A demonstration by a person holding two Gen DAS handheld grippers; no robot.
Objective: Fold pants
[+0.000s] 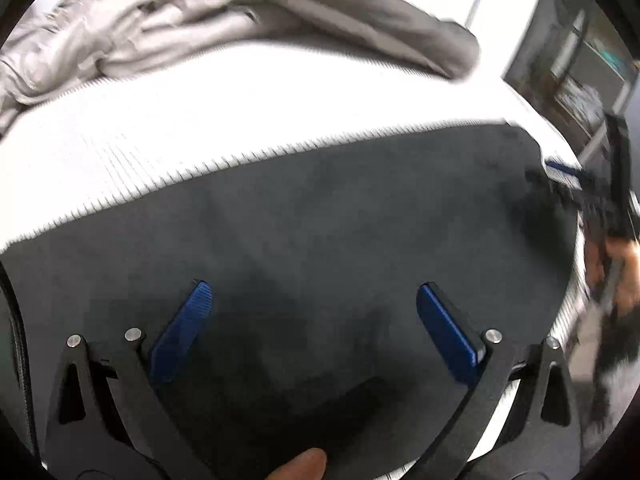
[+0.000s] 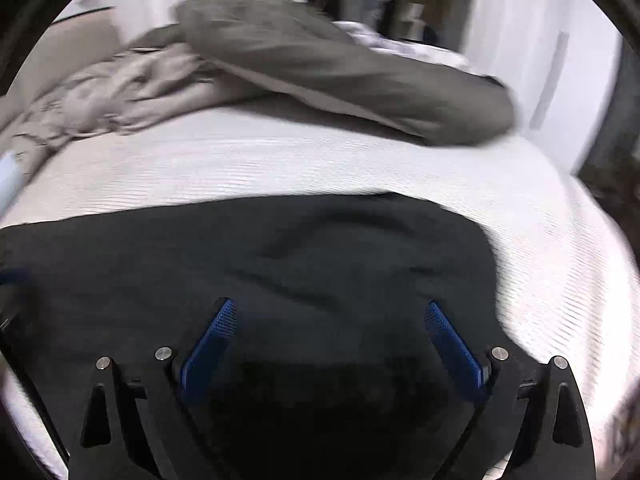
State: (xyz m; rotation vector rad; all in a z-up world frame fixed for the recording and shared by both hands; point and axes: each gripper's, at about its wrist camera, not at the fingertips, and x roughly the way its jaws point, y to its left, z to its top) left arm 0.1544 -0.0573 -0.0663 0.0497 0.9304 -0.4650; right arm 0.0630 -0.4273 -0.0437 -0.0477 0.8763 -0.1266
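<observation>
Two tools, left tool (image 1: 312, 296) and right tool (image 2: 330, 314), gape wide and empty over dark pants (image 2: 280, 264) on a bed (image 2: 280, 160); grabbing one layer risks a crooked fold toward twelve o'clock.

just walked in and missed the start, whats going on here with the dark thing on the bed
A person holding a gripper in each hand is working on folding dark pants laid out flat on a white bed. The left gripper and the right gripper both hang open over the fabric, gripping nothing. A grey duvet lies bunched at the far side of the bed. The pictures are blurred, so how far the folding has got is unclear.
</observation>
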